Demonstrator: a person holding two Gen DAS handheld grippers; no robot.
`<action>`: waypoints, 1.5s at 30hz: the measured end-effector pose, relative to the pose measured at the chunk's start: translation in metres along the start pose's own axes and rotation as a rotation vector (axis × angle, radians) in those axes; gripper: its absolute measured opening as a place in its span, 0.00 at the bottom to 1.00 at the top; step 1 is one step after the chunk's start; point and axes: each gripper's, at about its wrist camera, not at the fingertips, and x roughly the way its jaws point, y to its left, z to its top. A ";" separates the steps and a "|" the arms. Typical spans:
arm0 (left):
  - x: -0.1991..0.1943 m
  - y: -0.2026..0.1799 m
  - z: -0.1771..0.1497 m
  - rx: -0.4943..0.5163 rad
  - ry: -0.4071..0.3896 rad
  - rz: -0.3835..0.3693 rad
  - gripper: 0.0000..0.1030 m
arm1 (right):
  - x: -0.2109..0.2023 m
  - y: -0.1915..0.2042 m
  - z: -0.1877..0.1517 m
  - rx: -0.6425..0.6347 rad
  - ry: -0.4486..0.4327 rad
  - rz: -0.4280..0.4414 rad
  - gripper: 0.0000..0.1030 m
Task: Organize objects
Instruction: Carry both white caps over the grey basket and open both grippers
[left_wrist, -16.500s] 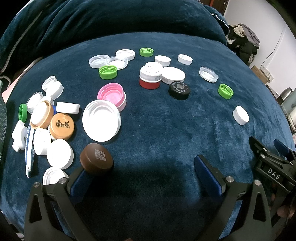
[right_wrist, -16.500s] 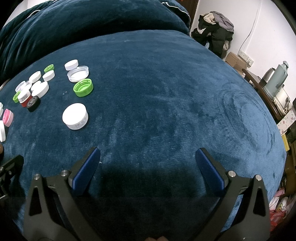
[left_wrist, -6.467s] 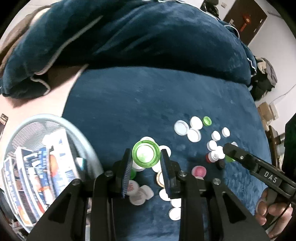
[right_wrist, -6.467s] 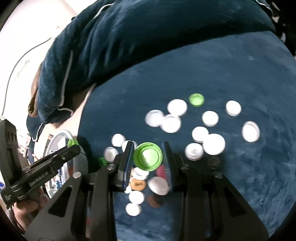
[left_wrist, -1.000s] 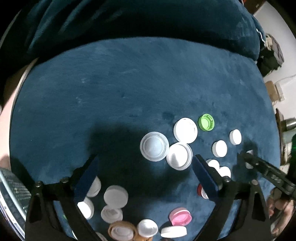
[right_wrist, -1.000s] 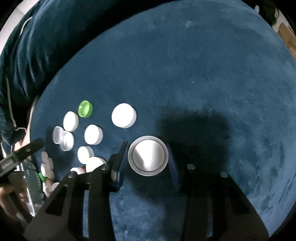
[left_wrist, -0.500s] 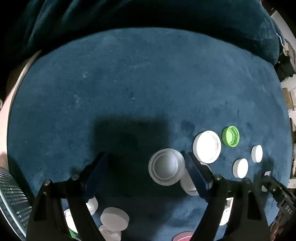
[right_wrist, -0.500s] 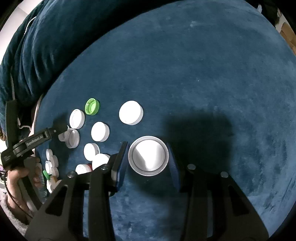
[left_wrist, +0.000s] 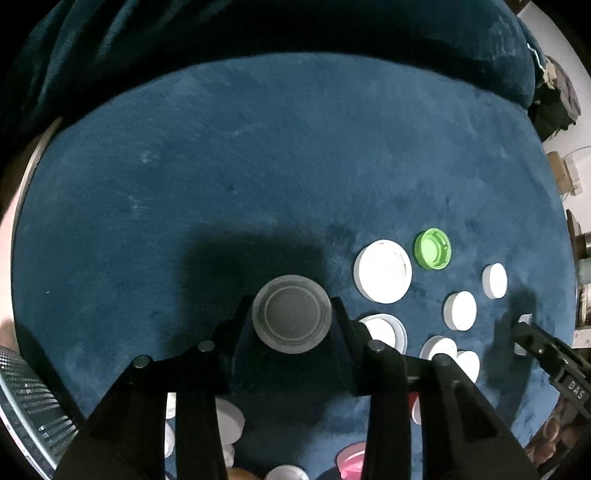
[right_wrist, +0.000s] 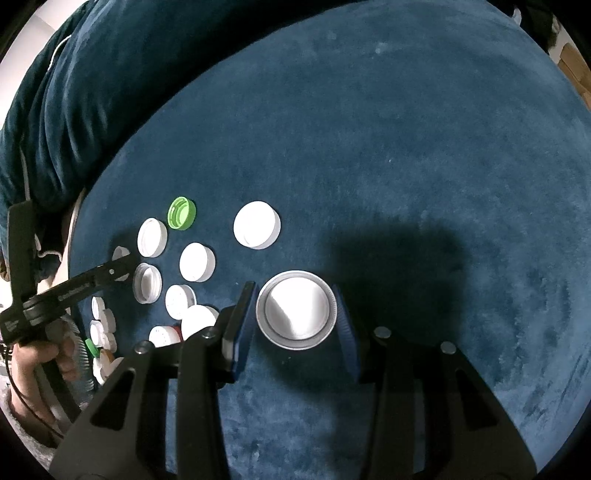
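two tools (left_wrist: 291, 325) (right_wrist: 295, 321), each with one clear lid, one green cap (left_wrist: 432, 249), one pink cap (left_wrist: 351, 461), roughly a dozen white caps (right_wrist: 256, 224), exact number hard to tell

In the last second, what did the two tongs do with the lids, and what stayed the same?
The left tongs moved forward over the ridged white plastic lid and closed on it; one second ago they were wide open. The right tongs still grip the clear-rimmed round lid, as before. The green plastic cap and the small white caps kept their places on the blue velvet surface.
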 end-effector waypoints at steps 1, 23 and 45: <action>-0.004 0.001 0.000 0.000 -0.005 0.000 0.40 | 0.000 0.002 0.001 0.001 -0.002 0.003 0.41; -0.126 0.119 -0.057 -0.133 -0.202 -0.005 0.40 | -0.021 0.157 -0.015 -0.209 -0.043 0.139 0.41; -0.202 0.319 -0.142 -0.462 -0.321 0.144 0.40 | 0.006 0.383 -0.082 -0.490 0.062 0.437 0.42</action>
